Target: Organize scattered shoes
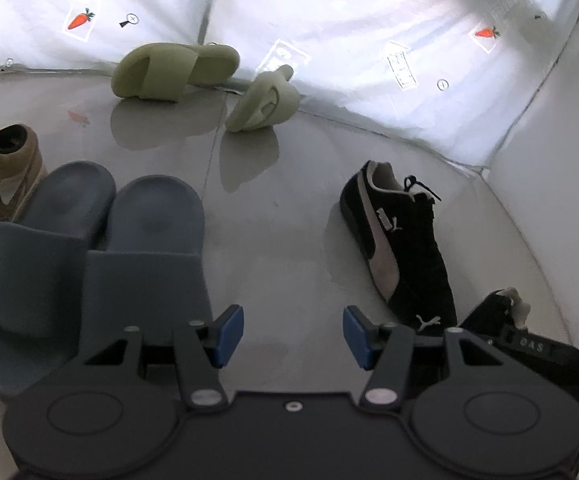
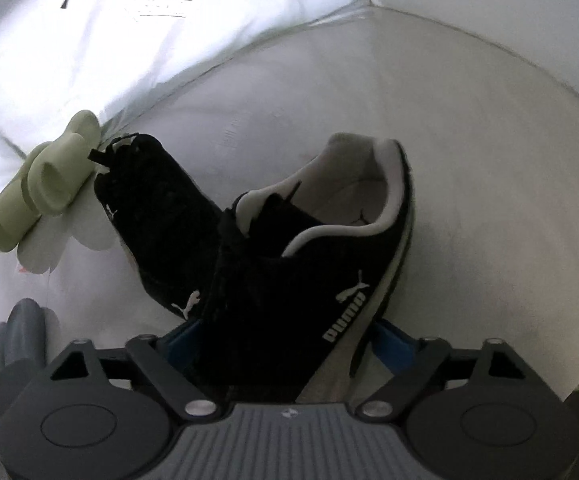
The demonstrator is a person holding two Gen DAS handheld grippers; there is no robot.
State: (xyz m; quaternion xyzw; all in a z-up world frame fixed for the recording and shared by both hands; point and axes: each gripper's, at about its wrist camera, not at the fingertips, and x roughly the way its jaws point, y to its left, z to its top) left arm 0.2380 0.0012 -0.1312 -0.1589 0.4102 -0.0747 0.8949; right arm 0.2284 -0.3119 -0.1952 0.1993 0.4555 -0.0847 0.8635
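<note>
Low over a glossy grey floor (image 1: 281,216), left tool (image 1: 293,336) hovering with blue pads (image 1: 231,330) spread apart, gripping nothing. Lying just left of it, pair of slate-blue slides (image 1: 89,256) set side by side and touching, heels pointing away from the camera. Peeking in at the far left edge beside the slides, pair of tan-and-white sneakers (image 1: 1,184), only partly in frame. Resting farther back near the white printed sheet (image 1: 329,40), two pale green slides: one (image 1: 173,70) lying flat, the other (image 1: 265,100) tipped up on its side, near each other but apart. Lying to the right on its side, black suede Puma sneaker (image 1: 401,240) with white stripe facing up, heel away from the camera. Showing at the lower right, just past that shoe's toe, part of the right tool (image 1: 529,344) with a second black shoe.

Seen from the right wrist, right tool (image 2: 285,344) clamping its blue pads (image 2: 393,342) onto a black Puma sneaker (image 2: 309,280), squeezing the toe end; heel and white lining pointing away, up and to the right. Sitting behind it, overlapping in view, the other black Puma sneaker (image 2: 157,232) lying on the floor (image 2: 469,160). Leaning beyond that, at the foot of the white sheet (image 2: 89,40), the pale green slides (image 2: 45,180). Showing at lower left, edges of the slate-blue slides (image 2: 21,336).
</note>
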